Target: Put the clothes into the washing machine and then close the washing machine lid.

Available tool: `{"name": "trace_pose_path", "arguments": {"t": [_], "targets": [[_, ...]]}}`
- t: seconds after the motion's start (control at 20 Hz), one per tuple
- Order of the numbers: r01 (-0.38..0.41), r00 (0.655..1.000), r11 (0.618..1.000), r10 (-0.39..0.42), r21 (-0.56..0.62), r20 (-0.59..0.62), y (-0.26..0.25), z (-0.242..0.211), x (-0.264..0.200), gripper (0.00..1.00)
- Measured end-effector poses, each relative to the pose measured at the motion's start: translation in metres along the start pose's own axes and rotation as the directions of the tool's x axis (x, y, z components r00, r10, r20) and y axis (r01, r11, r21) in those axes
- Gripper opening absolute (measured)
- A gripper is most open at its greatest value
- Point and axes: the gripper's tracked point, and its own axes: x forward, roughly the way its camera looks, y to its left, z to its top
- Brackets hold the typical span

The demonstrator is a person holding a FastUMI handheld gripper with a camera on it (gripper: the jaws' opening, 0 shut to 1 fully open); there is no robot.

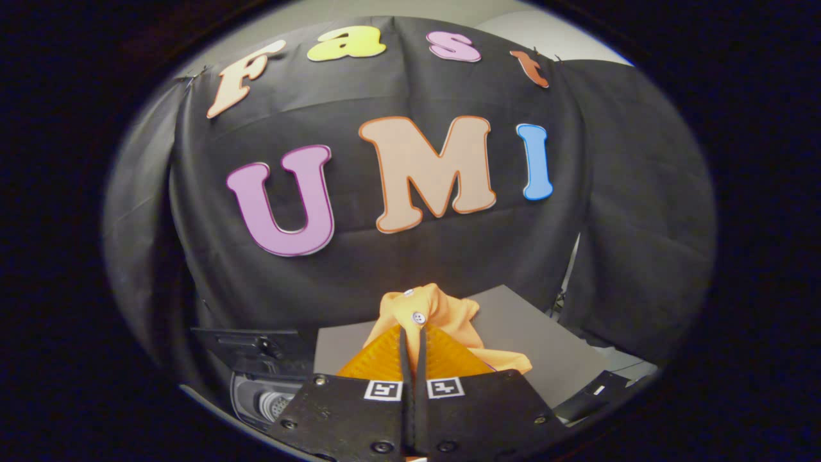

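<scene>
Tongs (414,333) pinch an orange garment (442,314) (buttoned) above a grey board (526,340), seemingly a tabletop

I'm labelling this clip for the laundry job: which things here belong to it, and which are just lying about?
Job: orange garment, pinched between the shut fingers of the gripper; washing machine, low beside the fingers.

Lying about: grey board beyond the garment; small black object beside it.
</scene>
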Motion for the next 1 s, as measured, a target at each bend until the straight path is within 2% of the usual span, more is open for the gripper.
{"name": "trace_pose_path", "arguments": {"t": [0.4, 0.85, 1.0], "targets": [[-0.125, 0.99, 0.985, 0.118, 0.114, 0.072, 0.106, 0.014, -0.018, 0.0], [-0.259, 0.966, 0.963, 0.257, 0.079, 0.044, 0.236, -0.024, -0.036, 0.0], [-0.289, 0.957, 0.955, 0.288, 0.072, 0.027, 0.265, -0.039, -0.038, 0.0]]}}
